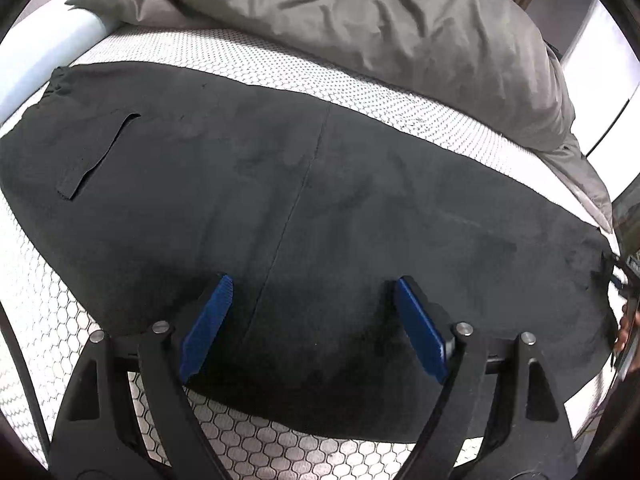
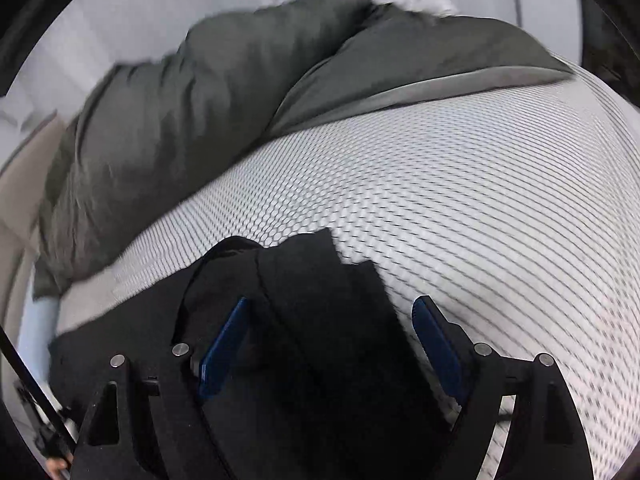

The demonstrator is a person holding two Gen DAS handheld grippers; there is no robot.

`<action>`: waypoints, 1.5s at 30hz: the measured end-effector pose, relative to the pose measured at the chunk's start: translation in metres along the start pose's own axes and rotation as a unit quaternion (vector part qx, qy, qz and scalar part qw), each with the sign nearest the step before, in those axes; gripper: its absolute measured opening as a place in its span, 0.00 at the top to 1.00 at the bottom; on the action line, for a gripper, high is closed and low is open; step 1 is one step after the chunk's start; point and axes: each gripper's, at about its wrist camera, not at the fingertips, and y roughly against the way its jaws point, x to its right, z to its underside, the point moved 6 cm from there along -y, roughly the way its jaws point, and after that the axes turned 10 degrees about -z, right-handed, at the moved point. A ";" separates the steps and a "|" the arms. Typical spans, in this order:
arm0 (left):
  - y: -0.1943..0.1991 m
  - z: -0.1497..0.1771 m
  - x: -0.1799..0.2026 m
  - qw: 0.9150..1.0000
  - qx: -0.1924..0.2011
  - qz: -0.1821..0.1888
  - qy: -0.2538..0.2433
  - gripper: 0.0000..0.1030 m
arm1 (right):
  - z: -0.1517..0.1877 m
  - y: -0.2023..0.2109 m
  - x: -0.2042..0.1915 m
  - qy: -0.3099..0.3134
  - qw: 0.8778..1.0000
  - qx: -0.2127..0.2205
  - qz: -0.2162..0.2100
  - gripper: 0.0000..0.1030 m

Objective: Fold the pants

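A: Starting at the left edge of the left wrist view, what is lying there?

B: The mattress (image 1: pixel 48 340), with its white honeycomb cover, is showing under the waist end of the black pants (image 1: pixel 240 184). A pocket flap (image 1: pixel 96 156) is sitting on that end, and a seam is running down the middle of the cloth. The pants are lying flat across the bed, folded lengthwise as far as I can tell.

A: And the left gripper (image 1: pixel 312 320)?

B: It is hovering over the near edge of the pants with its blue pads spread wide apart. Nothing is pinched between them; the cloth is only lying beneath.

A: What is sitting behind?

B: A grey duvet (image 1: pixel 400 32) is bunching up along the far side, apart from the pants.

A: Moving to the right wrist view?

B: The picture is blurring with motion. The duvet (image 2: pixel 180 120) is filling the upper left, and the leg ends of the pants (image 2: pixel 320 300) are lying on the mattress (image 2: pixel 500 200), stepped one over the other. The right gripper (image 2: pixel 332 340) is standing wide open above them, gripping nothing.
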 end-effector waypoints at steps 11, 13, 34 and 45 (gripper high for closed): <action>-0.011 -0.005 0.005 1.000 -0.004 0.006 -0.014 0.19 | -0.022 -0.050 -0.002 0.055 0.996 -0.029 0.068 0.58; -0.011 -0.004 0.004 1.000 -0.004 0.006 -0.016 0.19 | -0.025 -0.047 -0.001 0.051 0.996 -0.022 0.076 0.48; 0.065 0.044 0.071 0.991 0.061 0.082 -0.088 0.01 | 0.141 0.107 -0.012 -0.103 0.985 0.138 -0.021 0.00; 0.047 0.061 0.109 0.989 0.037 0.064 -0.130 0.01 | 0.149 0.074 -0.001 -0.181 0.971 0.104 -0.113 0.24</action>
